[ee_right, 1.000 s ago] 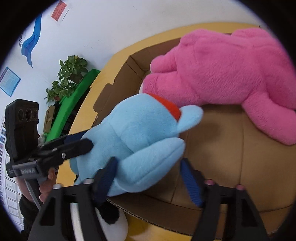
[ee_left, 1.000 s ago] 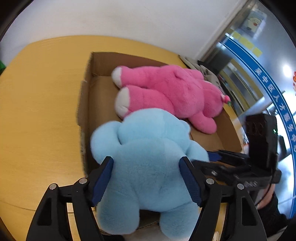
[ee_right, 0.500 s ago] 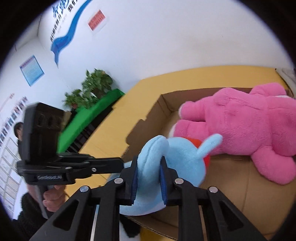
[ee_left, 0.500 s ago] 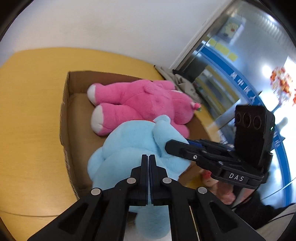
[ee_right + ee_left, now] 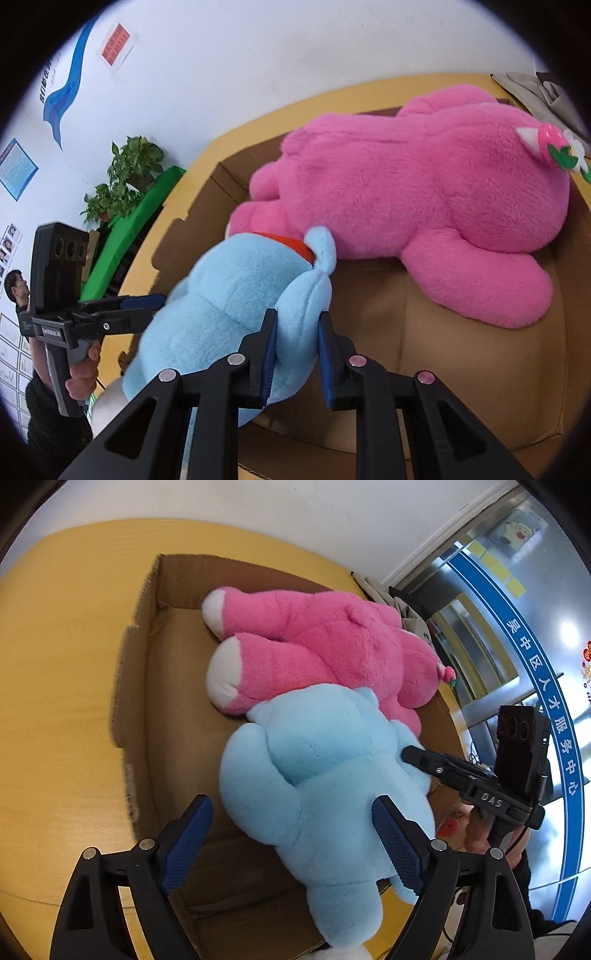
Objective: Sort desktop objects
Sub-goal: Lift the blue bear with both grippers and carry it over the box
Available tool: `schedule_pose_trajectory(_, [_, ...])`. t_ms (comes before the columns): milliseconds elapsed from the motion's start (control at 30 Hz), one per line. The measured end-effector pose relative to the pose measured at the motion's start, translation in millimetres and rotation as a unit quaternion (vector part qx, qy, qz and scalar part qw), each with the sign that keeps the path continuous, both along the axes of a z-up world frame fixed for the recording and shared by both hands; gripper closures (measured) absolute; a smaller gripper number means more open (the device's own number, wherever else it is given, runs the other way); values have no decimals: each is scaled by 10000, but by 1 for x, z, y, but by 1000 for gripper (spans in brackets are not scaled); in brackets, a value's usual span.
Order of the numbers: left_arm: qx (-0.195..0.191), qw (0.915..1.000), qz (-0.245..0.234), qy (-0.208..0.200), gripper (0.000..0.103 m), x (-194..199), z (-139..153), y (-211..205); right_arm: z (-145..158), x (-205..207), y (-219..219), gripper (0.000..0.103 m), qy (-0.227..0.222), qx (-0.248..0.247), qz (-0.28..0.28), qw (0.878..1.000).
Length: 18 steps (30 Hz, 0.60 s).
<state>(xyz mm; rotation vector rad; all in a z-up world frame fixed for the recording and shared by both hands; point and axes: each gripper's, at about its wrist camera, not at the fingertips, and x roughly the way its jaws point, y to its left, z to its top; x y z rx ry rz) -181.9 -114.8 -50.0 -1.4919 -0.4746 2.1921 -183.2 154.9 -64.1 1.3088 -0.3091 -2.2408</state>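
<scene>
Over the cardboard box's (image 5: 140,686) near edge, my right gripper (image 5: 295,350) pinches the soft, light blue plush toy's (image 5: 325,775) arm; my left gripper (image 5: 291,845) is opening around its squashy body.

left gripper (image 5: 291,843): black frame | blue ribbed pads | silver screws | black sleeve (image 5: 55,424)

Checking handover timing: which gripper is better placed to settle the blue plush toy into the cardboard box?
Right, probably. The right gripper is clamped on a limb of the blue plush toy, which hangs partly over the cardboard box rim. The left gripper is opening, pads off it.
</scene>
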Motion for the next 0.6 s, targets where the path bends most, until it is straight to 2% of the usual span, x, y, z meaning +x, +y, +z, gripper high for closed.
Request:
schedule_pose_trajectory(100, [194, 9997, 36, -124, 12, -5, -6, 1, -6, -3, 5, 84, -72, 112, -19, 9999])
schedule_pose_trajectory(133, [197, 9997, 64, -86, 16, -5, -6, -1, -8, -4, 7, 85, -97, 177, -54, 9998])
schedule_pose_trajectory(167, [244, 9996, 101, -84, 18, -5, -6, -3, -11, -5, 9, 99, -124, 238, -85, 9996])
schedule_pose_trajectory(200, [243, 9994, 206, -116, 27, -5, -7, -7, -14, -6, 10, 100, -172, 267, -93, 9995])
schedule_pose_trajectory(300, [173, 9979, 560, -261, 73, -6, -14, -22, -24, -9, 15, 100, -313, 348, -111, 9988])
schedule_pose_trajectory(433, [405, 9969, 617, -278, 77, -2, -16, -35, -32, -8, 11, 100, -462, 141, 59, 9988])
schedule_pose_trajectory(600, [283, 9980, 524, -230, 77, -2, -16, -33, -27, -8, 34, 96, -593, -599, -210, 9962])
